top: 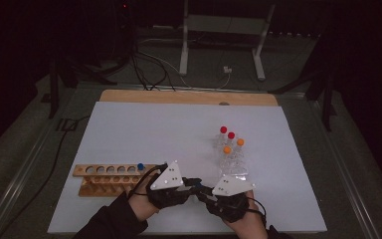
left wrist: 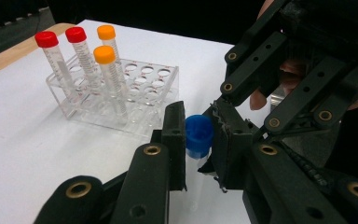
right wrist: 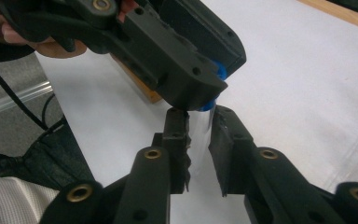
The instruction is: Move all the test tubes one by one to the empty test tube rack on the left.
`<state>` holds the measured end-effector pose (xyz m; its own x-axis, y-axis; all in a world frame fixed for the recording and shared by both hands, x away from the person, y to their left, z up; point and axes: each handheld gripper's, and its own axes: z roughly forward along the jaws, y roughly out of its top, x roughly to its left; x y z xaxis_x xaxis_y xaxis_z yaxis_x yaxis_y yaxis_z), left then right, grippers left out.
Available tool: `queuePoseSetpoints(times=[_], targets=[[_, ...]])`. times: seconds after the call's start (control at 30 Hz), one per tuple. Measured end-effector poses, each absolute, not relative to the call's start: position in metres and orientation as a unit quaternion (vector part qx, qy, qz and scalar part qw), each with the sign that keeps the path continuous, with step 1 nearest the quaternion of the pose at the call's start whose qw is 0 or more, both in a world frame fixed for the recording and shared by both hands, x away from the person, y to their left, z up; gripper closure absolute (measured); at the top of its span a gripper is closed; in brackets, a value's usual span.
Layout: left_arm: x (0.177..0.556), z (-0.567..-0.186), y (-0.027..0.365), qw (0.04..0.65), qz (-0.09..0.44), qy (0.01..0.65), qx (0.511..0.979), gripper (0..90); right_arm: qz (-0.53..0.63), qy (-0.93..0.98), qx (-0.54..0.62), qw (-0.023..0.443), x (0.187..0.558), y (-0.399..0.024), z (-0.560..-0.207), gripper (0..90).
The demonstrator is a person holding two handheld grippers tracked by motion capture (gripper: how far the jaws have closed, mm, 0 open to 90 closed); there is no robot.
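Left gripper (left wrist: 196, 140), seen in its own view, was closed on the blue cap (left wrist: 198, 135) of a clear tube (right wrist: 199, 135), one black jaw pressed to each side of the cap. Right gripper (right wrist: 199, 140), seen in its own view, had its jaws narrowly set about the tube's transparent body just below the cap; whether the pads still pressed on the plastic could not be told for certain, since the clear wall was hard to read against the pale surface. In the high view both grippers met tip to tip at the near edge of the counter (top: 129, 129), the left gripper (top: 191, 185) beside the right gripper (top: 205, 191), so the tube was held off the counter between them.

The step in hand was judged to be work on the cap, most likely unscrewing it or tightening it, with one gripper taking the cap and the other steadying the body. The next move would call for a firm hold on the body and a turn of the cap about the tube's long axis, without tilting the tube.

Farther out, a clear plastic rack (left wrist: 144, 88) held two red-capped tubes (left wrist: 49, 51) and two orange-capped tubes (left wrist: 106, 63), upright. A wooden rack (top: 107, 178) lay to the left, with a blue-capped tube (top: 140, 167) standing in it.
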<state>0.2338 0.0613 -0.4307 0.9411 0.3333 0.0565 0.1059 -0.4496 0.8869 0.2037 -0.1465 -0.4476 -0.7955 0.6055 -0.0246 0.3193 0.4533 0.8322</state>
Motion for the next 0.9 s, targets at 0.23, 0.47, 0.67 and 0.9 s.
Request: queuePoseSetpoints(times=[0.23,0.47,0.67,0.9], targets=[[0.237,-0.425,0.068,0.512,0.119,0.137,0.840,77.6,0.452,0.827,0.287,0.170,0.205,-0.150,-0.446,48.8],[0.238,-0.415,0.079,0.519,0.137,0.144,0.831,77.6,0.465,0.810,0.305,0.187,0.207,-0.157,-0.442,25.1],[0.240,-0.403,0.093,0.529,0.154,0.155,0.820,77.6,0.481,0.793,0.318,0.195,0.208,-0.162,-0.438,8.8],[0.240,-0.391,0.109,0.537,0.183,0.170,0.806,77.5,0.490,0.787,0.328,0.183,0.210,-0.168,-0.436,0.0]])
